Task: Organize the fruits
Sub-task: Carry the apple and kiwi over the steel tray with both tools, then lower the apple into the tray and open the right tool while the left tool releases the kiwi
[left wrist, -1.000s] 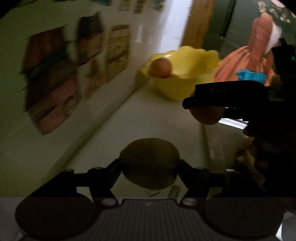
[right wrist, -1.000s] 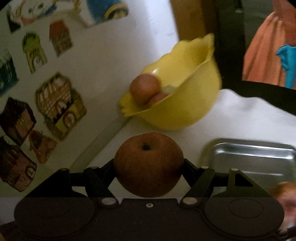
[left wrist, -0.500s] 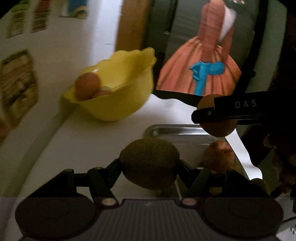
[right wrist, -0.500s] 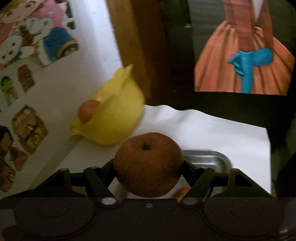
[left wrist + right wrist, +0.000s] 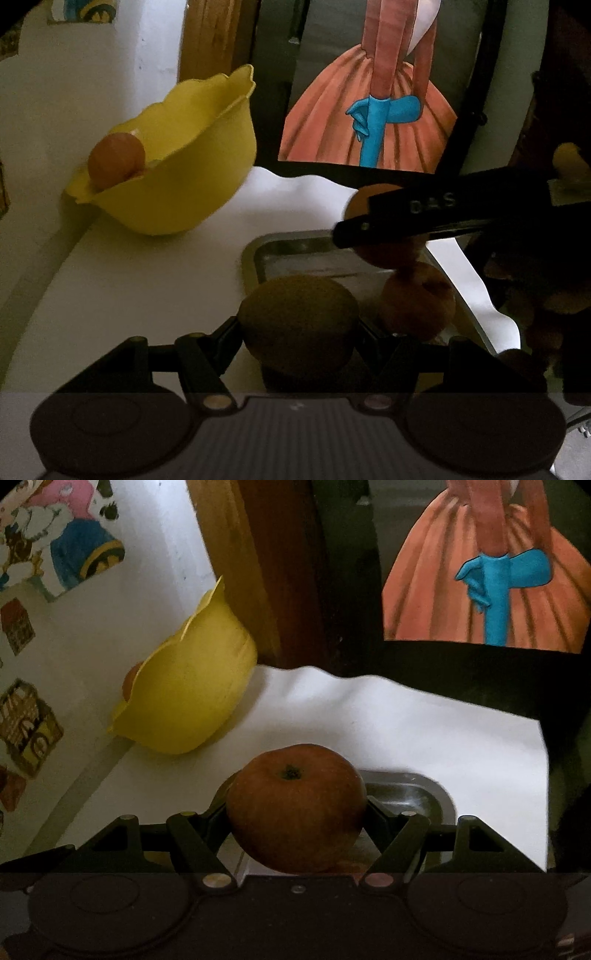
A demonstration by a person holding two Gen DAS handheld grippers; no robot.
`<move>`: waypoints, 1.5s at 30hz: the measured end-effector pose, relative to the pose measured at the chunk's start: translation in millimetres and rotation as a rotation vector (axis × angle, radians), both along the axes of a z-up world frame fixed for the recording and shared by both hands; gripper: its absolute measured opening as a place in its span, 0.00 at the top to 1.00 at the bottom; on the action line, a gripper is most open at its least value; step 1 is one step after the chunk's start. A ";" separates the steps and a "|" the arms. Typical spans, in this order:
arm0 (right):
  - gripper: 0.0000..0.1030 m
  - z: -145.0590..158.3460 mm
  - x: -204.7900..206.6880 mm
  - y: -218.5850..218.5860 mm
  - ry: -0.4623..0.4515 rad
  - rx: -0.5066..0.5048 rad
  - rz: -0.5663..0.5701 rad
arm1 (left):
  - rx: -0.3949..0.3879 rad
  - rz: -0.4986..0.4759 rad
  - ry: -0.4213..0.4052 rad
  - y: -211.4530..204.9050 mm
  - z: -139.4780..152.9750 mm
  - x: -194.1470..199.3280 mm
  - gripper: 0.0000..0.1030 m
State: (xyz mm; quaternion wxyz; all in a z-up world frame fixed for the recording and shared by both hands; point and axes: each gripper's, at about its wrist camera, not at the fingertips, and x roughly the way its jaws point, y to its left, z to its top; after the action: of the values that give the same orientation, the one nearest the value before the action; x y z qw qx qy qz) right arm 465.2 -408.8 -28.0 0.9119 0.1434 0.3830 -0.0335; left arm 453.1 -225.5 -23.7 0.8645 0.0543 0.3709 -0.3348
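At lower centre, the left gripper [image 5: 299, 325] clamped a fuzzy brown kiwi [image 5: 297, 319] over the steel tray's [image 5: 258, 254] edge; the right gripper [image 5: 295, 808] clamped a red-brown apple [image 5: 295, 806].

A glossy yellow plastic bowl [image 5: 177, 177] sits on a matt white worktop [image 5: 147, 280] beside a shiny metal tray [image 5: 295, 254]. The kiwi [image 5: 299, 321] looks rough and fuzzy, the apple [image 5: 295, 805] smooth-skinned, against a wooden frame [image 5: 258, 572].

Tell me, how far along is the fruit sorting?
Midway, I'd guess. The yellow bowl already holds a reddish fruit. The left gripper grips a kiwi, the right gripper an apple. One more fruit lies in the metal tray.
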 end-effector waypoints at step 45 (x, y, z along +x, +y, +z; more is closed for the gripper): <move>0.18 -25.3 32.2 -9.2 0.234 0.110 0.043 | 0.089 0.050 0.007 -12.5 -9.6 -11.4 0.31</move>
State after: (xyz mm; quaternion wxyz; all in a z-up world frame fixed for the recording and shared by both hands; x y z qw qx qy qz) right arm 497.4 -418.0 -53.3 0.8524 0.1799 0.4909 -0.0092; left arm 441.8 -238.0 -33.3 0.8681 0.0823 0.3895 -0.2965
